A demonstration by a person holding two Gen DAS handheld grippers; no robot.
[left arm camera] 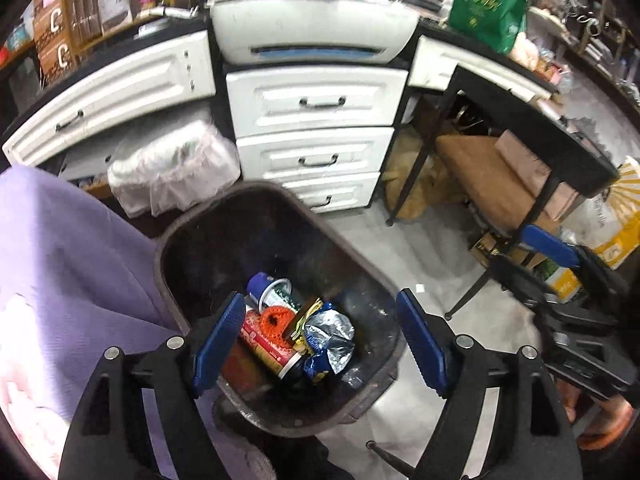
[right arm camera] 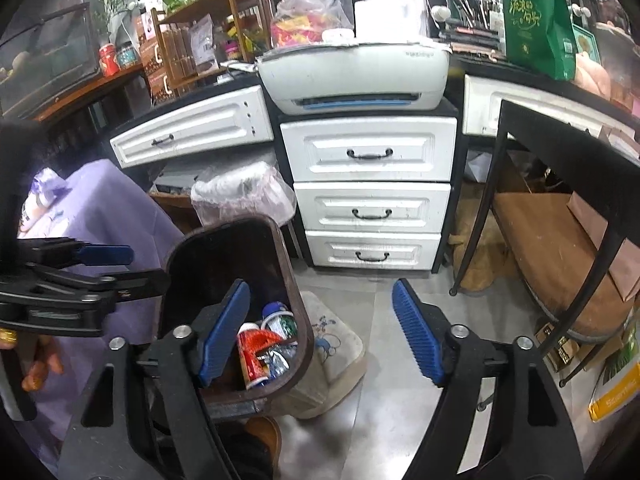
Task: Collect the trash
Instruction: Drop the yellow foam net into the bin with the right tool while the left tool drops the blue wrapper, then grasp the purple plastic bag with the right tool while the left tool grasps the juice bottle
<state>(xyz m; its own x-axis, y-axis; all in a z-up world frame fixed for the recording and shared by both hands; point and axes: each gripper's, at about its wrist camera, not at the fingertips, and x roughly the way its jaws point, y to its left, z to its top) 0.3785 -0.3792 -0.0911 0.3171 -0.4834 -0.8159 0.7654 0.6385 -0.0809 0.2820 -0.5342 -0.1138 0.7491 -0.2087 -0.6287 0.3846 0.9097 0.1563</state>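
The left tool (left arm camera: 320,344) hangs wide open and empty over the dark bin (left arm camera: 180,248), where the trash (left arm camera: 296,328) lies. The right tool (right arm camera: 320,336), also open and empty, hovers beside it. Either could clip the rim and tip the bin.

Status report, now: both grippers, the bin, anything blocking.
Left gripper open, empty, above bin. Right gripper open, empty, beside it. Trash lies inside bin. Nothing in the way.

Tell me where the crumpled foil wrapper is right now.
In the left wrist view, the foil wrapper lies inside the dark bin, right of the red can.
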